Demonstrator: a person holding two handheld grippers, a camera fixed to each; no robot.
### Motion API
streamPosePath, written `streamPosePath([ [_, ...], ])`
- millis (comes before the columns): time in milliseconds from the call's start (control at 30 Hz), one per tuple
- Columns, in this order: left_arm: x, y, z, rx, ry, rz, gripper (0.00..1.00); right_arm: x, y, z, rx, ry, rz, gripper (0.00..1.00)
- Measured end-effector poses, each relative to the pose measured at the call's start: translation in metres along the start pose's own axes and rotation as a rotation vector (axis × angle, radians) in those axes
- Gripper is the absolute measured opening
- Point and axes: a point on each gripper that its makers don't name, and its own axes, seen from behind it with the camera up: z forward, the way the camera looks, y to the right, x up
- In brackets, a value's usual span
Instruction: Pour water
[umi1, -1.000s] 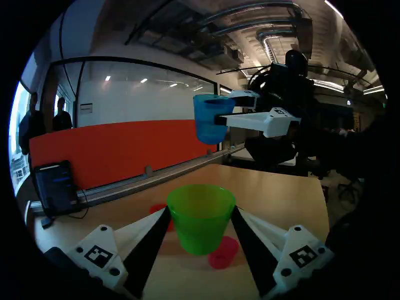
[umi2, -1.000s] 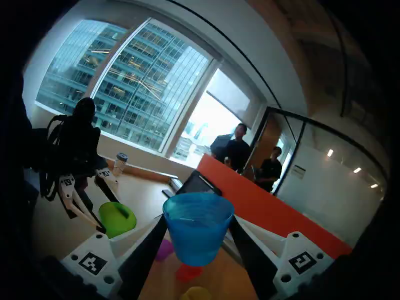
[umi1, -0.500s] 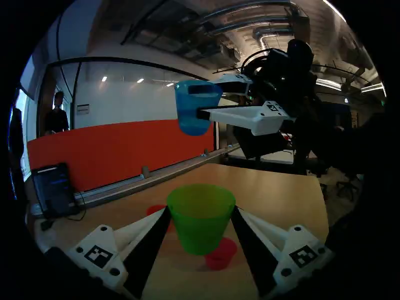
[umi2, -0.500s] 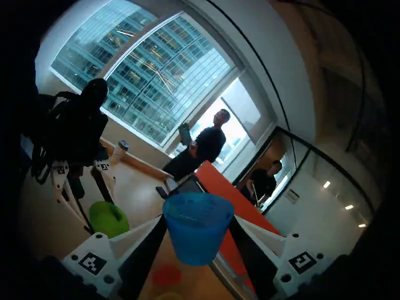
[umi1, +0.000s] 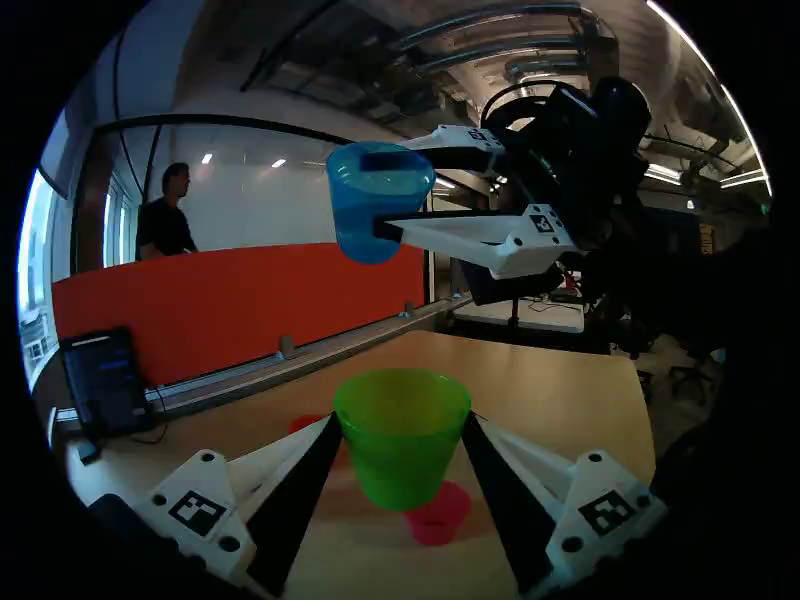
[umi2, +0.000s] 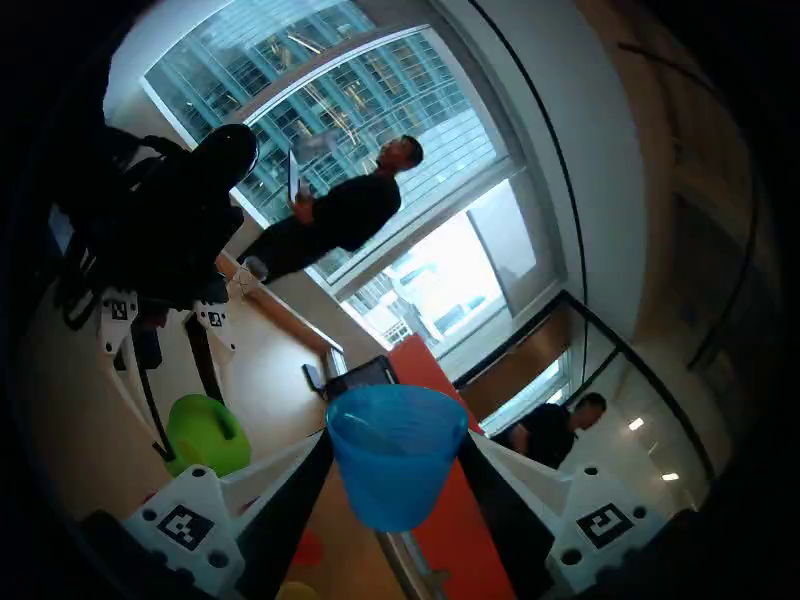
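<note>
Holding, item one: green cup (umi1: 402, 435), upright, clamped in my left tongs (umi1: 400, 445) with one finger pressed to each side. Position: 6 o'clock in the left gripper view, over the desk (umi1: 560, 390).

Item two: blue cup (umi1: 360, 215), clamped in my right tongs (umi1: 385, 195), both fingers on its sides. Position: 12 o'clock in the left gripper view, higher than the green cup, beyond it and well apart from it. It sits a little off upright, mouth upward. Whether it holds water I cannot tell.

Item three: pink cup (umi1: 437, 515), standing on the desk just beside the green cup's base, toward 5 o'clock.

Item four: red object (umi1: 305, 425), at 9 o'clock of the green cup, partly hidden by a finger; kind not clear.

Item five: dark tablet (umi1: 105, 380), propped at 9 o'clock near the desk's far edge.

Item six: orange panel (umi1: 250, 300), running along the back of the desk, glass above it. A person (umi1: 165, 210) stands behind it at 10 o'clock.

Right gripper view, cross-reference: blue cup at 6 o'clock between my right fingers; green cup at 8 o'clock, lower and well apart, in the left tongs. Window (umi2: 330, 80) at 12 o'clock, another person (umi2: 340, 215) standing before it.
</note>
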Motion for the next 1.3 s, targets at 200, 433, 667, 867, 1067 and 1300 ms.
streamPosePath([
  [200, 0.001, -0.001, 0.001, 0.0, 0.005, -0.006, 0.86, 0.001, 0.005, 0.002, -0.003, 0.0, -0.069, 0.9],
  [433, 0.003, -0.001, 0.002, -0.005, 0.009, -0.01, 0.86, -0.001, 0.008, 0.006, -0.001, -0.009, -0.134, 0.89],
  [667, 0.004, 0.001, 0.002, -0.009, 0.009, -0.008, 0.86, -0.004, 0.01, 0.009, 0.0, -0.021, -0.204, 0.9],
  [867, 0.005, 0.0, 0.002, -0.009, 0.01, -0.006, 0.86, -0.004, 0.013, 0.011, -0.007, -0.028, -0.241, 0.9],
  [1067, 0.004, -0.001, 0.002, -0.007, 0.008, -0.006, 0.86, -0.004, 0.017, 0.012, -0.02, -0.033, -0.279, 0.9],
  [1300, 0.005, -0.002, 0.002, -0.007, 0.009, -0.007, 0.86, 0.0, 0.021, 0.013, -0.031, -0.033, -0.32, 0.9],
])
